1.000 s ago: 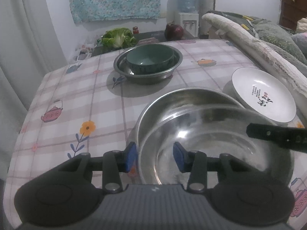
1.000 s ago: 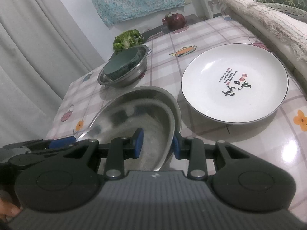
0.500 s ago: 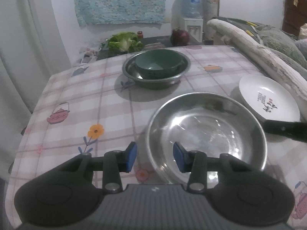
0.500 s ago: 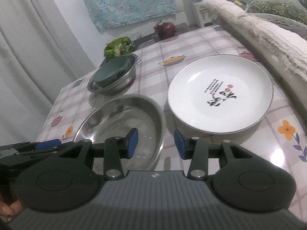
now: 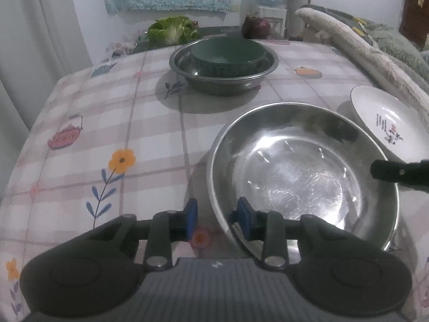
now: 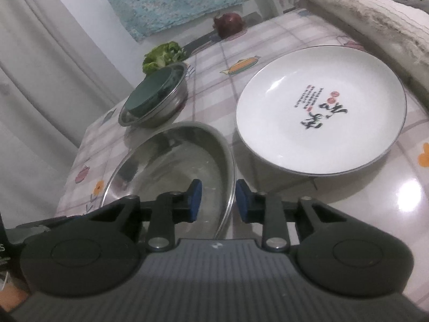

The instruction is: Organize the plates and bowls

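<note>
Checked tablecloth (image 5: pixel 139 123) drops off at the left edge beside a pale curtain (image 5: pixel 40 40); the right edge runs along a rolled blanket (image 6: pixel 356 8), tight there. Open cloth lies left of the dishes, wide and bare of dishes (flower and teapot prints only). Large steel basin (image 5: pixel 303 166) sits near-centre, white printed plate (image 6: pixel 321 107) just beside it to the right, the two rims close; contact not clear. Further back, a smaller steel bowl (image 5: pixel 224 67) holds a green bowl (image 5: pixel 228 51) nested inside. Lettuce (image 5: pixel 173 29) and a dark red onion (image 6: pixel 228 24) lie past the far edge.

Left gripper (image 5: pixel 215 216): jaws apart, straddling the basin's near-left rim, one pad outside and one over the inside, no squeeze visible. Right gripper (image 6: pixel 215 201): jaws apart too, astride the basin's right rim, its left pad inside the basin, its right pad outside on the plate's side. The right gripper's dark finger also shows at the left camera's right edge, above the basin rim.
</note>
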Tool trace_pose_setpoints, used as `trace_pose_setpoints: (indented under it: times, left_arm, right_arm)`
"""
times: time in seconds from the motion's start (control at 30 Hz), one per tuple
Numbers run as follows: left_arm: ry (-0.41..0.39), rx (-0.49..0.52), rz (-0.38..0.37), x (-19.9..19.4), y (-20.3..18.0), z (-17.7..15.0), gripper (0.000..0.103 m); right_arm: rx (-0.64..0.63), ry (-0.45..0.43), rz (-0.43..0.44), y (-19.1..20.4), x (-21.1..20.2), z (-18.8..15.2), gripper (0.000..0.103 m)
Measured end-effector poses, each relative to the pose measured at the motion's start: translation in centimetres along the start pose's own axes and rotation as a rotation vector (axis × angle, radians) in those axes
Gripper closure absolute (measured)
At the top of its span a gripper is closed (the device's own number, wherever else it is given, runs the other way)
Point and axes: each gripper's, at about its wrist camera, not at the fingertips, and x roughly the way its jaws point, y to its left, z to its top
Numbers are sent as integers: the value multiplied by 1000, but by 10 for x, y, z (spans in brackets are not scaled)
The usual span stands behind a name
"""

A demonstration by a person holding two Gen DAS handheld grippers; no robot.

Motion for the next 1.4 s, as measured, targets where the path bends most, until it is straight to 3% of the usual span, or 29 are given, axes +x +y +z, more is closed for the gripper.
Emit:
trace_pose_setpoints:
  times: [0.37,0.63,0.73,0.87,1.03,1.4]
  left_arm:
    - [6,-89,53,-9,41,-6,66]
    - [14,-92,94,-13,47,-7,56]
    - [4,-91,103,-16,45,-7,50]
    - [-11,-82,124,-23,42,-6,44]
    - [-31,-81,151,-33,37,-4,37]
    - [-84,-42,137,-56,9,6,35]
  right_arm:
    - [-46,43,57,31,12,-9,76]
    - [-98,57,48,47,15,-13,72]
    - [-101,47,28,45,11,-13,58]
    - [-84,35,13,37,6,-12,51]
    - [-45,20,11,24,-3,-13,47]
    - [21,-45,22,-5,-34,-9,47]
